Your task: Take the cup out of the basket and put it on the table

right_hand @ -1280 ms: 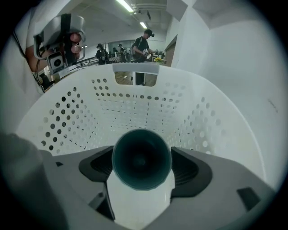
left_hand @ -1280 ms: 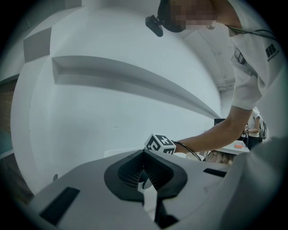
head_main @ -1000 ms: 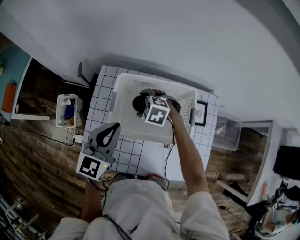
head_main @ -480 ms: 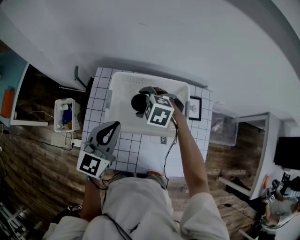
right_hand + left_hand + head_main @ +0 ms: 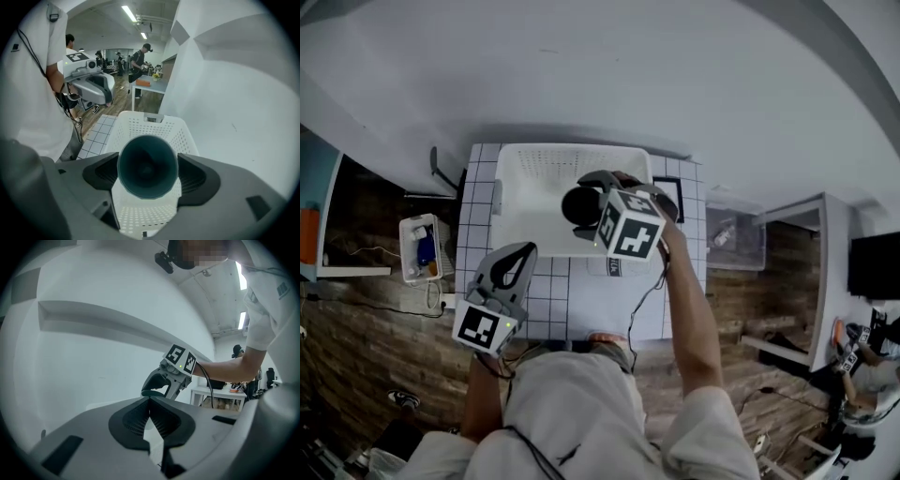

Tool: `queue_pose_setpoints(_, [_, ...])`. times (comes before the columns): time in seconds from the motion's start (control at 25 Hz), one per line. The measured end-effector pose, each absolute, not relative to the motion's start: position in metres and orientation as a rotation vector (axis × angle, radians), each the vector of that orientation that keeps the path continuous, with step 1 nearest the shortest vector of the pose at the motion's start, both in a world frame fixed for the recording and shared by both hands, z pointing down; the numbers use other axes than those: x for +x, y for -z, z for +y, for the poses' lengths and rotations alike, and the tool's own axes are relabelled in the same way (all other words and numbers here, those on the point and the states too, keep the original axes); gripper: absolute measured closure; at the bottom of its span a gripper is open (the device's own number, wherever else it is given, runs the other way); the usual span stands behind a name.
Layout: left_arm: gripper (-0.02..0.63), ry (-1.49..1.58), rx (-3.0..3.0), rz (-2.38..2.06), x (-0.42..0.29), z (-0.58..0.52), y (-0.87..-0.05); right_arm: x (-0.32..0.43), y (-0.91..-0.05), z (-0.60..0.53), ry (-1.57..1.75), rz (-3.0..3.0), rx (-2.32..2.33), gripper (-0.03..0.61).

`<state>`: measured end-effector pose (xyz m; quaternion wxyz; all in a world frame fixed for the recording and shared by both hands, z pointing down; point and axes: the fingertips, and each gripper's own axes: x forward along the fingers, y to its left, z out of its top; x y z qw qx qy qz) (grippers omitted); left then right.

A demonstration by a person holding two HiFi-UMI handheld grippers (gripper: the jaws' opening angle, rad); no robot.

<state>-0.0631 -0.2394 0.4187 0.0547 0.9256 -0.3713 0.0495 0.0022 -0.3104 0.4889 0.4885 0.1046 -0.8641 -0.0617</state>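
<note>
In the right gripper view a dark teal cup (image 5: 147, 166) lies sideways between the jaws of my right gripper (image 5: 147, 174), mouth toward the camera. The gripper is shut on the cup, which hangs above the white perforated basket (image 5: 140, 124). From the head view the cup (image 5: 577, 204) is over the basket's (image 5: 525, 183) near right part, on the white tiled table (image 5: 581, 300). My left gripper (image 5: 525, 255) hovers over the table's near left, jaws shut and empty; its own view shows the fingertips (image 5: 150, 400) meeting.
A black-framed picture (image 5: 671, 187) lies on the table right of the basket. A clear bin (image 5: 736, 234) sits on the floor to the right, and a small white bin (image 5: 420, 248) to the left. A white wall rises behind the table.
My right gripper has risen with the cup and drifted toward the basket's near right edge. The left gripper has stayed where it was.
</note>
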Motion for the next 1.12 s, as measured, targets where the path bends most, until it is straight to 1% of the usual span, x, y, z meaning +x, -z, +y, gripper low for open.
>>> queue_pose_setpoints(0.64, [0.606,-0.141,2.925,-0.886,-0.006,-0.22,-0.417,0.077,-0.422,-0.255,0.149,-2.108,0.472,0.195])
queue_pose_setpoints(1.12, [0.606,-0.155,3.0,-0.651,0.05,-0.205,-0.421,0.146,-0.405,-0.21,0.083,-2.055,0.679,0.195])
